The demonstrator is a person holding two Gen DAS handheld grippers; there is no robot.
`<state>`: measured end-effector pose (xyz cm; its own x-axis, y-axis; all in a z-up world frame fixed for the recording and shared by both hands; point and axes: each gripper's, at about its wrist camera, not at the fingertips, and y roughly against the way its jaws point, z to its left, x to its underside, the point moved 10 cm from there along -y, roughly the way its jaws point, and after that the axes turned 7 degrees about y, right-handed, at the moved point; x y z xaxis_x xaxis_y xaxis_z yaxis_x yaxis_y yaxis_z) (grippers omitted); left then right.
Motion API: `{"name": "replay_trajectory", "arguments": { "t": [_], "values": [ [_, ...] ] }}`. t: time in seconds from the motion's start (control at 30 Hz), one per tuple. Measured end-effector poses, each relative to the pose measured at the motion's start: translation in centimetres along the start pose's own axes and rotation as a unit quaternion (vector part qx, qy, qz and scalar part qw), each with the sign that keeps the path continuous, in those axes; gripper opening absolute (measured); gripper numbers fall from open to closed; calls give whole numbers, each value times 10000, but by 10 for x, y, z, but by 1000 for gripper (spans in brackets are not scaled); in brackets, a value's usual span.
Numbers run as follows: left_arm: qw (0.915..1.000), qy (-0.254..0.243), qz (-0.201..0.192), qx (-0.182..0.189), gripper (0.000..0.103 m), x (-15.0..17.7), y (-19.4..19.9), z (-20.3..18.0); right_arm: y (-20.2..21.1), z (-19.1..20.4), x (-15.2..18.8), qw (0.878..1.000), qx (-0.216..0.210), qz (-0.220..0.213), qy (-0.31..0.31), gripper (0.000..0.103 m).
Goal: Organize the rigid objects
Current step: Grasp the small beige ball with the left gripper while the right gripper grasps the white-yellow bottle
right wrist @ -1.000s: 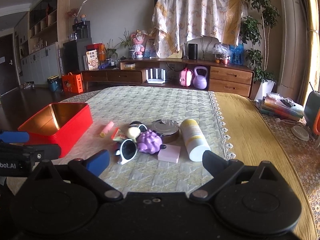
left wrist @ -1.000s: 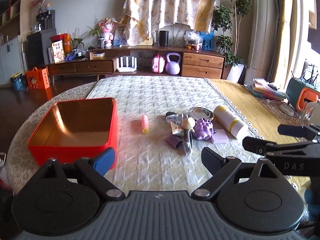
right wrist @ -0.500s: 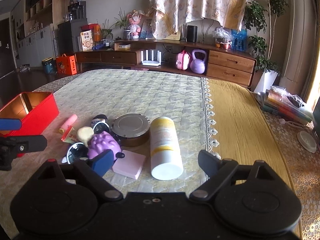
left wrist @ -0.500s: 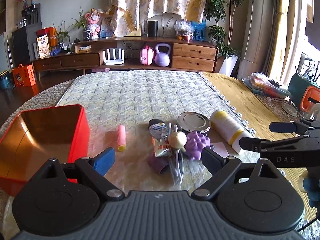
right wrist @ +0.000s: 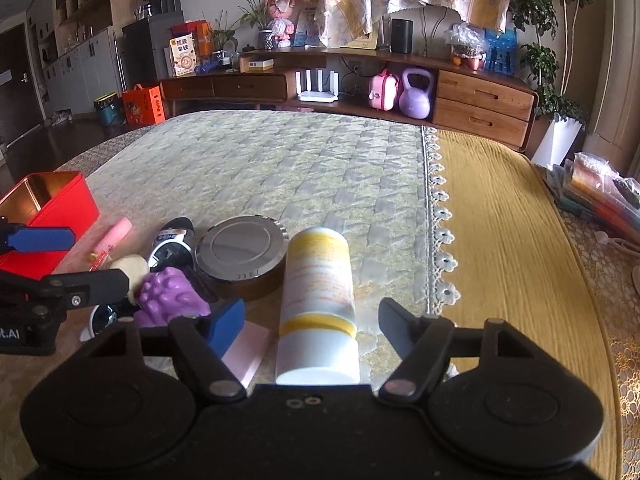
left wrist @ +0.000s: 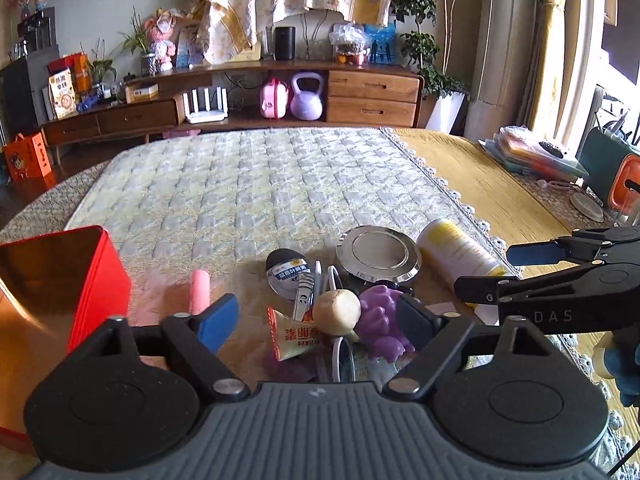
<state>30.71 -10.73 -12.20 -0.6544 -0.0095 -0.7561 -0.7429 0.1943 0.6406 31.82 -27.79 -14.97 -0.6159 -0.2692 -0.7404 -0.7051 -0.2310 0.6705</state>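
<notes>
The right gripper (right wrist: 312, 320) is closing around the white-and-yellow bottle (right wrist: 318, 296), pads not yet touching it. The left gripper (left wrist: 316, 316) is closing too, over the cream ball (left wrist: 337, 312) and purple toy (left wrist: 380, 320). The red tin (left wrist: 100, 280) sits at nine o'clock. Risks: the round bottle may roll free, and the left jaws may catch two crowded things together.

- Behind your counter, a purple kettlebell (right wrist: 416, 94) sat on the low wooden sideboard (right wrist: 480, 98).
- A pink case (right wrist: 383, 87) stood just beside it.
- An orange bag (right wrist: 143, 105) rested on the floor.
</notes>
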Motion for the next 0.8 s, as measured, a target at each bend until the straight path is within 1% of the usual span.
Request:
{"name": "replay_trajectory", "arguments": {
  "t": [0.03, 0.1, 0.17, 0.2, 0.27, 0.33, 0.4, 0.53, 0.73, 0.8],
  "values": [
    [10000, 37, 40, 14, 74, 0, -2, 1, -1, -1, 0, 10000, -23, 7, -11, 71],
    [9999, 118, 109, 45, 65, 1, -8, 3, -3, -1, -1, 10000, -82, 17, -37, 69],
    [9996, 209, 175, 105, 60, 1, -13, 4, -5, 0, 0, 9999, -141, 32, -39, 67],
    [9994, 237, 191, 135, 58, 1, -14, 4, -6, 0, 0, 9999, -160, 44, -37, 67],
    [9992, 273, 213, 183, 56, 1, -16, 4, -8, 0, -1, 9998, -194, 70, -50, 64],
    [9989, 331, 215, 242, 55, 0, -17, 4, -10, 0, -2, 9997, -207, 87, -72, 64],
    [9985, 384, 236, 303, 48, -1, -18, 4, -13, 0, -1, 9997, -202, 122, -100, 62],
    [9990, 285, 211, 275, 47, -3, -17, 3, -14, -3, 1, 9996, -193, 145, -130, 58],
    [9996, 216, -15, 169, 44, -10, -8, 5, -16, -2, 4, 9996, -181, 193, -137, 57],
    [9996, 190, -53, 212, 44, -12, -6, 4, -16, -2, 6, 9996, -177, 201, -132, 57]
  ]
}}
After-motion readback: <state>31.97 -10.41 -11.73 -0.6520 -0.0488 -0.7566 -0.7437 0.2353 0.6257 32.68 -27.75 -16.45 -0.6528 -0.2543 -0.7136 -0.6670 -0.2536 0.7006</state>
